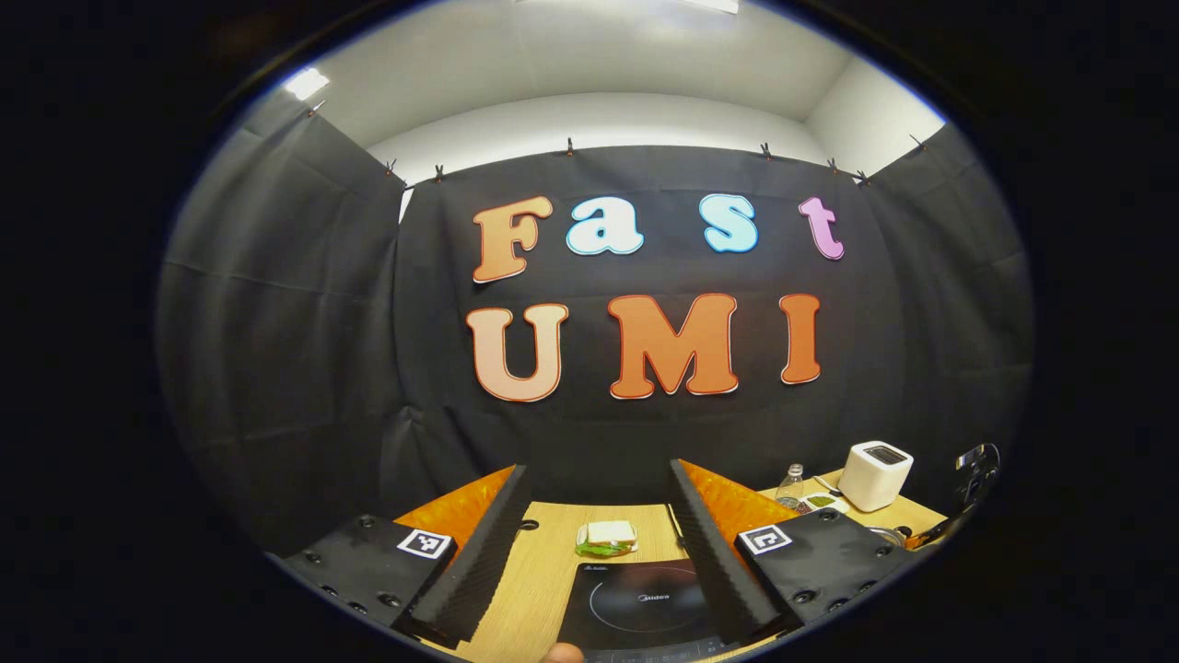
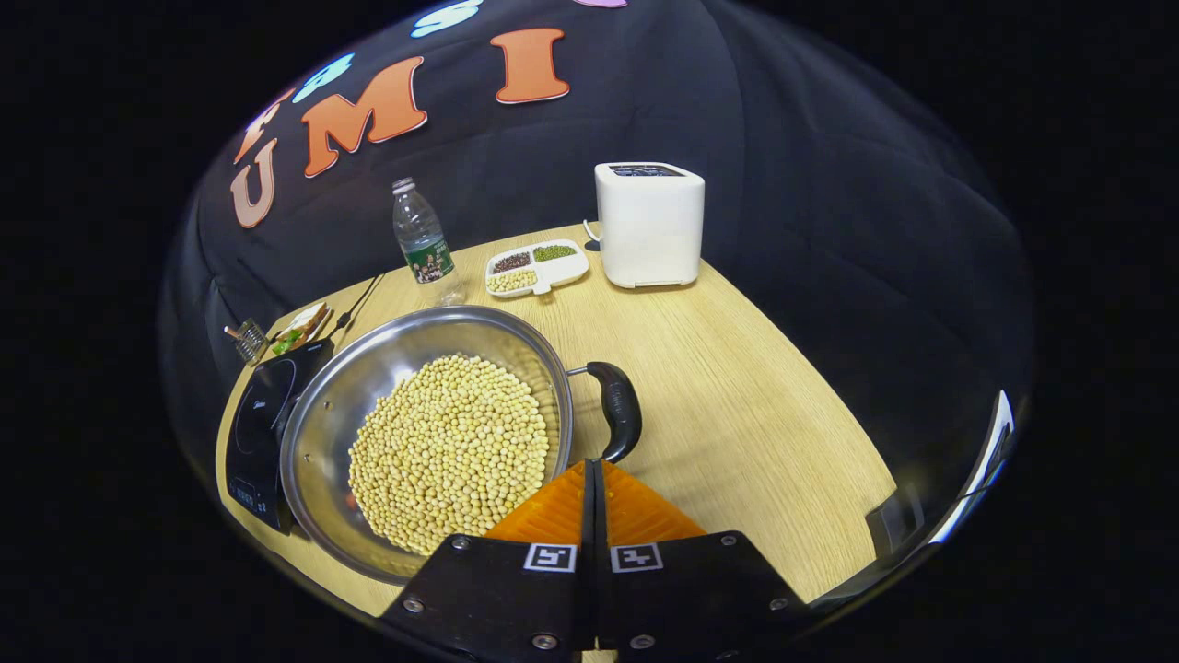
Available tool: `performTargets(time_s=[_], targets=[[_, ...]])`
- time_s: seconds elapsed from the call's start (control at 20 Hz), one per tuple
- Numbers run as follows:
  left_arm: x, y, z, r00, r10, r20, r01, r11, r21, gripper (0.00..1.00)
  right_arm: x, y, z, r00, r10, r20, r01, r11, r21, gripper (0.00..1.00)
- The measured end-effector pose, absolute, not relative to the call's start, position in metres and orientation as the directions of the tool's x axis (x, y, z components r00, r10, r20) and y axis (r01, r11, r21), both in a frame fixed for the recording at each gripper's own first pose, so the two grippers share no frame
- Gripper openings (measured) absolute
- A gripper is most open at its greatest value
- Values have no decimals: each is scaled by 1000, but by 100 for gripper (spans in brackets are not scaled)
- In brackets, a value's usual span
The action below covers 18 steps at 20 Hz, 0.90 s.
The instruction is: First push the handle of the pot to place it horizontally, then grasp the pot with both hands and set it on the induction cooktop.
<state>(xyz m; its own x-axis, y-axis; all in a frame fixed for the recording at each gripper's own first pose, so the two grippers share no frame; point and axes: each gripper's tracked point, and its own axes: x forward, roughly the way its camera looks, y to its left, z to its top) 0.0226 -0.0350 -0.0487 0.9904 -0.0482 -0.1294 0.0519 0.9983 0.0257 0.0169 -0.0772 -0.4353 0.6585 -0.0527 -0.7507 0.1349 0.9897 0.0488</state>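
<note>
Nudging the pot handle (image 2: 615, 408) with right gripper (image 2: 590, 465) pressed together; left gripper (image 1: 599, 479) waiting spread over the induction cooktop (image 1: 636, 603). Next, probably: swinging the handle level.

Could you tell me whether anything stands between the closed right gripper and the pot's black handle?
Nothing visible does: the right gripper, shut, has its tips right at the black handle of the steel pot of soybeans.

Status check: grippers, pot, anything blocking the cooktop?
Left gripper open, above cooktop. Right gripper shut, tips at pot handle. Pot of beans beside cooktop, not on it. Nothing on the cooktop.
</note>
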Motion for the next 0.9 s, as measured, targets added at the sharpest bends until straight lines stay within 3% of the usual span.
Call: performTargets(time_s=[0.6, 0.8, 0.9], targets=[[40, -68, -80, 983, -86, -165, 90, 996, 19, 100, 29, -88, -465, 621, -79, -780, 179, 983, 42, 0], [48, -89, -101, 976, -114, -187, 116, 993, 1, 100, 30, -93, -450, 647, -71, -760, 182, 981, 63, 0], [50, -104, -114, 970, -135, -201, 135, 991, -13, 94, 27, -96, -441, 659, -72, -748, 184, 981, 68, 0]])
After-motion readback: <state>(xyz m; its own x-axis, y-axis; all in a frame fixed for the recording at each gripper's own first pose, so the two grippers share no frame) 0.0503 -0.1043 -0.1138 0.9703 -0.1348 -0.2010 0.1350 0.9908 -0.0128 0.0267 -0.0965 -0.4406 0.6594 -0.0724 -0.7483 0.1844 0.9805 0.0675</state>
